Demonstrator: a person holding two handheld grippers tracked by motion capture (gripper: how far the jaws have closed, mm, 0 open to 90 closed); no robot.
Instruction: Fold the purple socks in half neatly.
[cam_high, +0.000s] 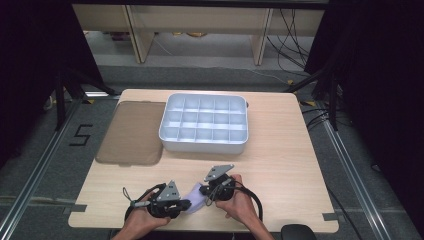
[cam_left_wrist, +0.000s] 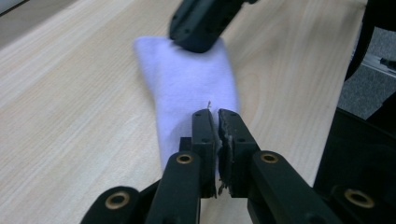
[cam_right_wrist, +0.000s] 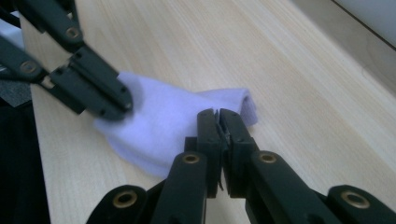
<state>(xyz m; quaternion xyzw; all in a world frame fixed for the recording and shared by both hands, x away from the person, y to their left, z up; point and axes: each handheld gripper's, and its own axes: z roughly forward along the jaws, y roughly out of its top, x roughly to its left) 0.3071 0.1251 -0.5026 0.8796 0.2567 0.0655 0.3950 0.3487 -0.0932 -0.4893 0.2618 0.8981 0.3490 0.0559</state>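
Readable: 1 mark, the digit 5 (cam_high: 80, 135), laid in black strips on the grey floor (cam_high: 40, 165), off the table's left edge, well beyond and to the left of the left gripper (cam_high: 187, 204). Elsewhere, on tray, mat, cloth and gripper bodies, no lettering, brand or label legible.
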